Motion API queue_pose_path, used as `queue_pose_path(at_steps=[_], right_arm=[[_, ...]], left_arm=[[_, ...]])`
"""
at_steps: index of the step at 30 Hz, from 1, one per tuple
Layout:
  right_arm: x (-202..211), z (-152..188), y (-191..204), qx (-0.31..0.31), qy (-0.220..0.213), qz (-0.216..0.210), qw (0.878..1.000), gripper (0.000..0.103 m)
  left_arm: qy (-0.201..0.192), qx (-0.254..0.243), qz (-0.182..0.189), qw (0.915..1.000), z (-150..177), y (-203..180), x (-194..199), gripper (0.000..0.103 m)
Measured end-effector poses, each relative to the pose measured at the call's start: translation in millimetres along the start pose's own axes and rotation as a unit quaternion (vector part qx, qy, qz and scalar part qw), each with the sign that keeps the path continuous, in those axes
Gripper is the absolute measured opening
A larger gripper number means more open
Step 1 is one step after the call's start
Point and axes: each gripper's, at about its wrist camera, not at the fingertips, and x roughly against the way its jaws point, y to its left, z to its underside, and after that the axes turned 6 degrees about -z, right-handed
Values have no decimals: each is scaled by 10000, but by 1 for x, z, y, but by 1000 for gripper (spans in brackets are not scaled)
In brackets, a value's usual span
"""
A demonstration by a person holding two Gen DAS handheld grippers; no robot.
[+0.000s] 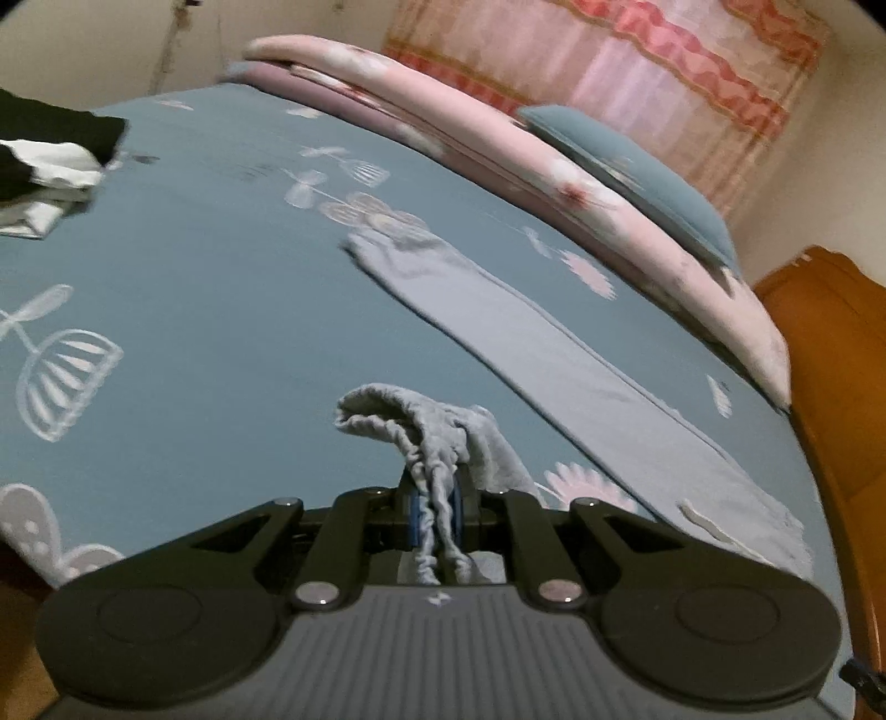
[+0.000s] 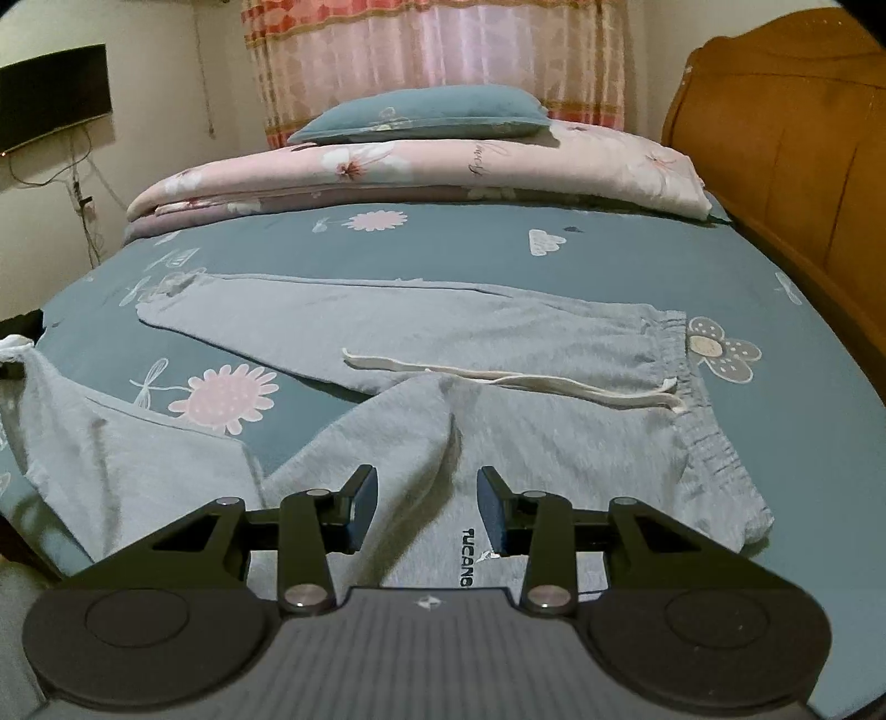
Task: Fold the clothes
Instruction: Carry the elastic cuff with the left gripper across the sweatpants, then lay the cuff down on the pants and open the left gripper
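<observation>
Grey sweatpants [image 2: 498, 338] lie spread across the blue flowered bedsheet [image 2: 637, 260], one leg stretched flat toward the left, the gathered waistband at the right, and a white drawstring [image 2: 498, 379] trailing over the fabric. The nearer leg is lifted and rumpled, running off to the left edge of the right wrist view. The right gripper [image 2: 429, 507] hovers just over the hip area of the pants beside a dark printed logo, its jaws apart with nothing pinched between them. The left gripper [image 1: 434, 512] has its jaws clamped together on a bunched, elastic cuff [image 1: 398, 421] of the grey fabric, which sticks up and droops forward past the fingertips above the sheet. In the left wrist view the flat leg runs diagonally across the bed on the right. A folded pink quilt [image 2: 443, 166] sits at the far side of the bed with a blue pillow [image 2: 426, 113] on top. A wooden headboard [image 2: 786, 138] stands to the right, and pink curtains [image 2: 432, 50] hang behind. A pile of black and white clothing [image 1: 50, 160] rests at the far left of the sheet.
</observation>
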Motion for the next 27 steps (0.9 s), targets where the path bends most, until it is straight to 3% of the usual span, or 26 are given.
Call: queue_pose_path(at_steps=[11,19,24,26,27], right_arm=[[-4,3,-4,-155,62,80,9998,45],[-8,4,-5,-196,119,174,9996,45],[-9,4,-4,-165,166,203,9995,48],[-12,5,-5,-161,191,229,9994,50],[-13,5,-5,-164,207,231,9994,50]], left_arm=[[-299,269,-604,9974,-34,49,3,8],[-139,383,-721,9966,-40,67,-7,9],[-286,264,-606,9974,-35,66,2,9],[-253,202,-644,9974,-34,68,0,10],[-206,176,-681,9973,-34,70,-2,16]])
